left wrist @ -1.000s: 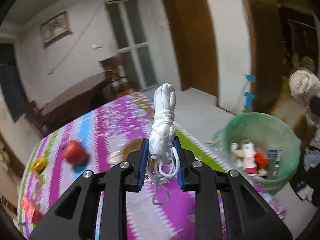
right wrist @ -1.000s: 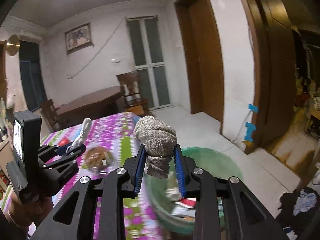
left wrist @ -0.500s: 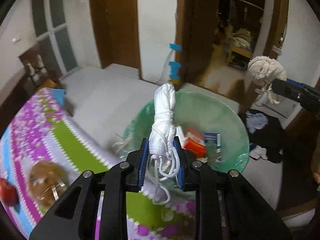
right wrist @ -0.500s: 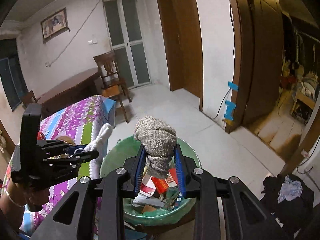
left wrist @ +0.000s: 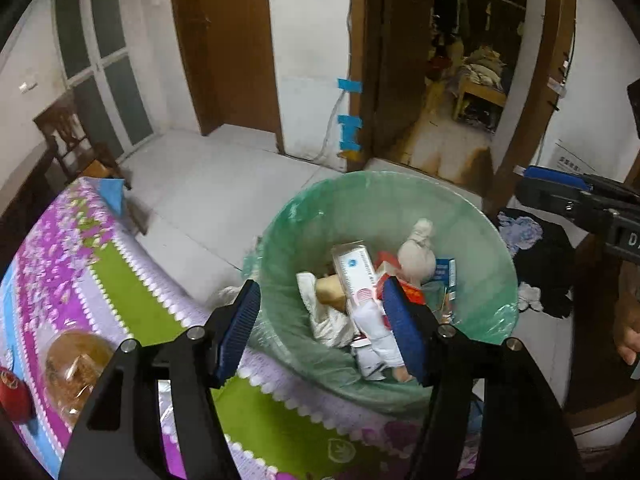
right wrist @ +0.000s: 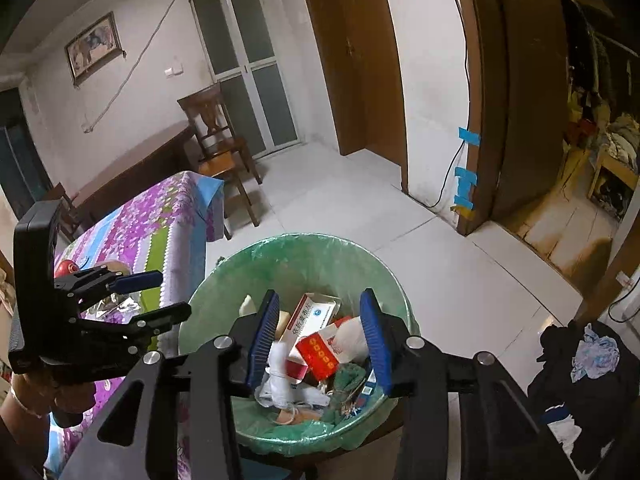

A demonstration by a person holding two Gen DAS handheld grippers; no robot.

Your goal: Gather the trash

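Two grippers, both over one trash bin.

Item 1: left gripper [left wrist: 320, 328], lower centre of the left wrist view. Jaws opening, nothing clamped between the blue pads; bin contents show through the gap.

Item 2: right gripper [right wrist: 320, 340], lower centre of the right wrist view. Jaws opening, likewise empty.

Item 3: bin [right wrist: 224, 280], lined with a green bag, standing on the floor just beside the table edge. Contents: a white medicine box [left wrist: 354, 268], a red packet [right wrist: 320, 354], a knotted beige cloth [left wrist: 416, 256], a white cord bundle [right wrist: 280, 388], all heaped near the middle.

Item 4: table with a striped floral cloth [left wrist: 120, 292], lower left. Remaining on it: a wrapped brown item [left wrist: 76, 360] and a red round object [left wrist: 12, 392], both apparently uncollected.

Hazards, judged: fingertips hang near the liner rim, so pulling away low could snag the bag and tip the bin. The heap is loose; light pieces dropped near the rim could bounce out onto the floor.
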